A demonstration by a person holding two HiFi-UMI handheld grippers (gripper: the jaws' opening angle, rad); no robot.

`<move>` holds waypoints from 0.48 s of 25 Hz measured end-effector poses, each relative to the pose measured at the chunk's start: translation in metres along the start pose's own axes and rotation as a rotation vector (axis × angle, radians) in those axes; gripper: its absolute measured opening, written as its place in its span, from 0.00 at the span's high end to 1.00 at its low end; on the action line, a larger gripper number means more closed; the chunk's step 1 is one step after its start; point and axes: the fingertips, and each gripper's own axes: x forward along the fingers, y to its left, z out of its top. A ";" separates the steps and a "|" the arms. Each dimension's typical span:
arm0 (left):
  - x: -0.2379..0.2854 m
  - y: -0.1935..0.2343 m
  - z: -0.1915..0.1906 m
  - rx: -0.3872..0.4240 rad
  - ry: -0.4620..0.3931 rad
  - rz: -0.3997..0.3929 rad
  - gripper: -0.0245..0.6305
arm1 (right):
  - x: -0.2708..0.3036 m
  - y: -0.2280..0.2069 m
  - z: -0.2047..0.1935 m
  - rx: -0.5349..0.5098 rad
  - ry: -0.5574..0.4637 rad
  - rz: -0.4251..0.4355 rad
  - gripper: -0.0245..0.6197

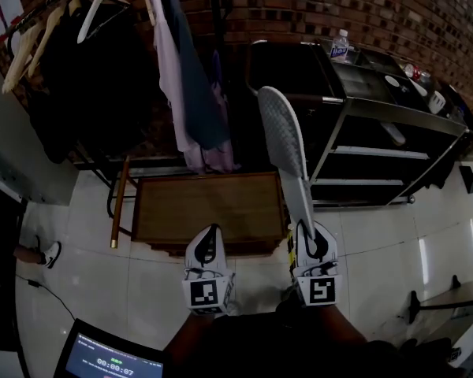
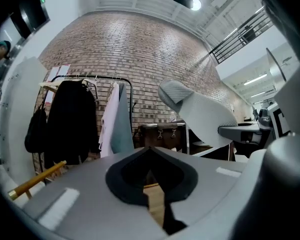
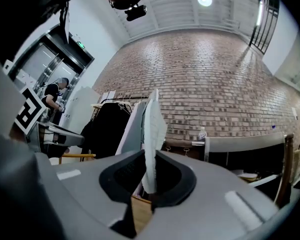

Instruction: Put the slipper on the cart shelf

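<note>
A long white slipper [image 1: 284, 140] stands on edge, heel end pinched in my right gripper [image 1: 303, 231], which is shut on it. Its toe points away toward the black cart [image 1: 394, 113], whose middle shelf [image 1: 378, 153] lies right of the slipper. In the right gripper view the slipper [image 3: 152, 134] rises thin between the jaws of the right gripper [image 3: 147, 184]. My left gripper [image 1: 213, 231] hangs beside it over the wooden table, shut with nothing in it. From the left gripper [image 2: 152, 184] the slipper [image 2: 200, 109] shows to the right.
A low wooden table [image 1: 209, 207] sits just ahead of both grippers. Behind it hangs a clothes rack with garments [image 1: 181, 77]. A water bottle [image 1: 340, 46] and small items stand on the cart top. A screen [image 1: 110, 361] is at bottom left, a person's shoe [image 1: 47, 252] farther left.
</note>
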 end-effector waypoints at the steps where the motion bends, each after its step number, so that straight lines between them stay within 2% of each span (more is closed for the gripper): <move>1: 0.000 0.000 -0.001 0.001 0.008 0.003 0.94 | -0.001 -0.001 -0.001 0.004 0.005 0.000 0.90; 5: 0.007 -0.009 -0.004 0.005 0.018 -0.004 0.94 | -0.003 -0.011 -0.008 0.006 0.011 0.002 0.90; 12: 0.041 -0.056 -0.009 0.024 0.037 -0.042 0.94 | -0.003 -0.052 -0.029 0.006 0.041 0.027 0.90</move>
